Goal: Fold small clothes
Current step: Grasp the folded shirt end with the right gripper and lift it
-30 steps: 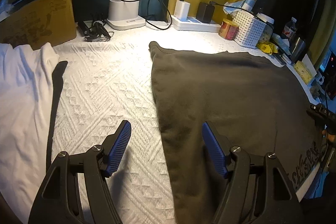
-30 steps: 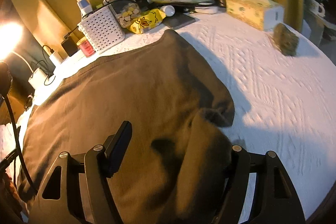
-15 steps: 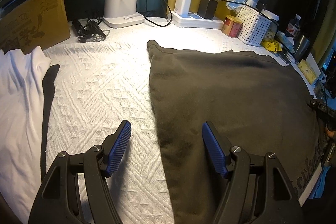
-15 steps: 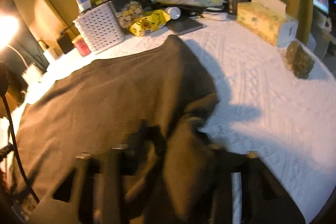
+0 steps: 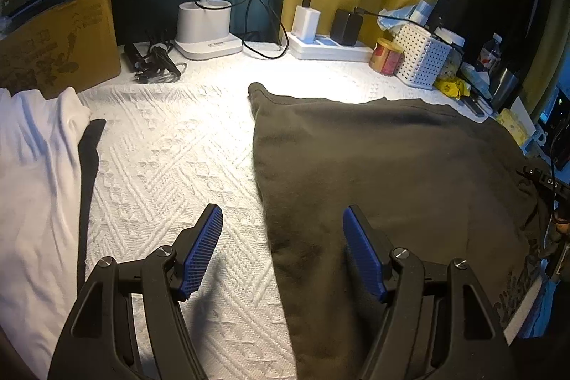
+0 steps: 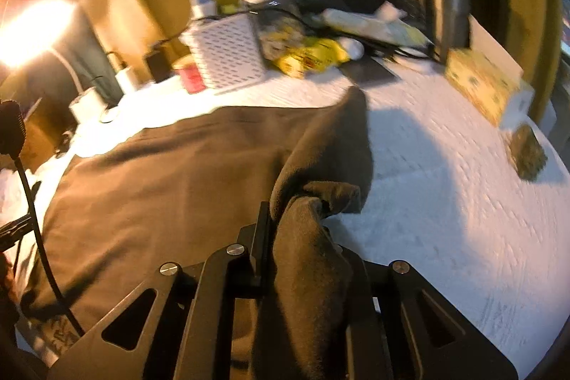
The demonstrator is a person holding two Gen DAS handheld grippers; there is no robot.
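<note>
The right gripper (image 6: 295, 223) is closing, its black jaws pinching a bunched, fleecy sleeve of the brown garment (image 6: 171, 173) and lifting it off the quilted white cover (image 6: 445, 202). From there the soft cloth spreads flat toward ten o'clock. The left gripper (image 5: 281, 237) hangs spread and empty, its ribbed blue pads (image 5: 201, 248) straddling the garment's straight edge. At nine o'clock lies rumpled white fabric (image 5: 32, 184); at one o'clock, a perforated white basket (image 5: 420, 59).

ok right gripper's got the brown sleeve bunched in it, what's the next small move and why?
Probably carry the sleeve across onto the brown garment's body. The right gripper's jaws are closing on that fabric, already raised off the white cloth; the left gripper hangs open, holding nothing.
</note>
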